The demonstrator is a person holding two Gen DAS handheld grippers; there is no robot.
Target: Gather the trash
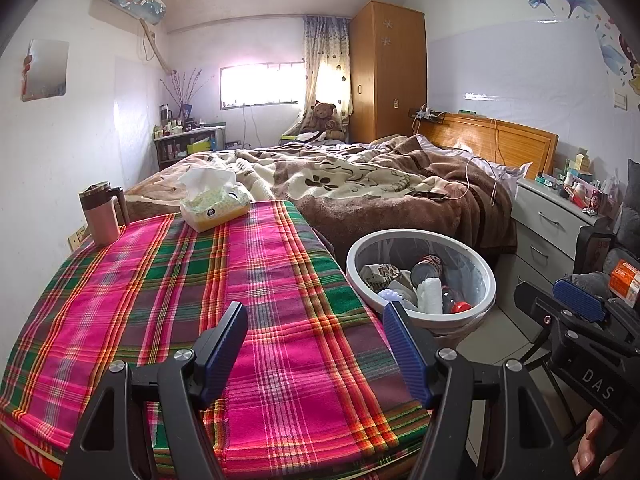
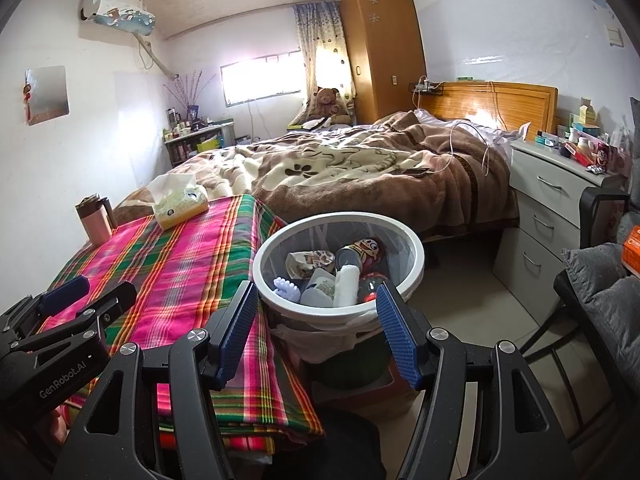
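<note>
- Bedroom, seen from the left wrist view: a bench (image 1: 200,300) under a pink and green plaid cloth fills the foreground, with an unmade bed (image 1: 360,184) behind it and a wardrobe (image 1: 386,72) by the window.
- Left tool (image 1: 316,344) hangs over the cloth with its jaws apart and nothing between them.
- On the far end of the bench stand a tissue box (image 1: 214,204) and a lidded mug (image 1: 102,212); neither looks like trash, and the rest of the cloth is bare.
- White trash bin (image 1: 420,276) sits on the floor just beside the bench's right edge, already holding a can, cups and a paper roll.
- Judged from this, collecting looks largely done, or the hands are between pickups; the next move calls for finding a loose item, which neither view shows plainly.
- From the right wrist view: the right tool (image 2: 316,326) points at the trash bin (image 2: 340,304) from near its rim, jaws parted and empty.
- The left tool's (image 2: 80,300) body shows at the lower left, over the bench (image 2: 180,264).
- A nightstand (image 2: 556,196) crowded with small boxes and bottles stands right of the bed (image 2: 360,168), and a dark chair (image 2: 600,280) with a grey cushion crowds the right edge, narrowing the floor beside the bin.
</note>
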